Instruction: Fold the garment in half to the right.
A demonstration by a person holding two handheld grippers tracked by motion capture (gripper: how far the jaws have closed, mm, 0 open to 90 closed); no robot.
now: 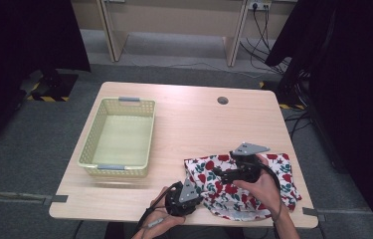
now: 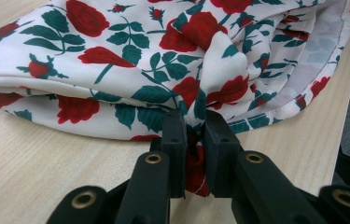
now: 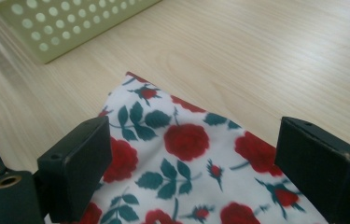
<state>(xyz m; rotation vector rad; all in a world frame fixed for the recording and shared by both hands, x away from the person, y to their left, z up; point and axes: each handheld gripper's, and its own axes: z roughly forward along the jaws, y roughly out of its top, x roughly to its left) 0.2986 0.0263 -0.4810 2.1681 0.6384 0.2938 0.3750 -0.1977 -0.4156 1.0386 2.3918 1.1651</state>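
So far little looks settled: at the left the basket point(image 1: 118, 137) stands empty on the worktop point(image 1: 189, 114), and the rose-print cloth point(image 1: 243, 185) lies rumpled at the near right corner, well apart from it. The left tool point(image 2: 194, 140) is pinched tight on a bunched fold at the cloth's near edge. Further right, the right tool point(image 3: 191, 163) hovers over the cloth with its jaws spread wide and nothing between them. Folding or moving the cloth, I judge, is barely begun. Hands and tool bodies hide part of the cloth, and what kind of garment it is stays unclear.
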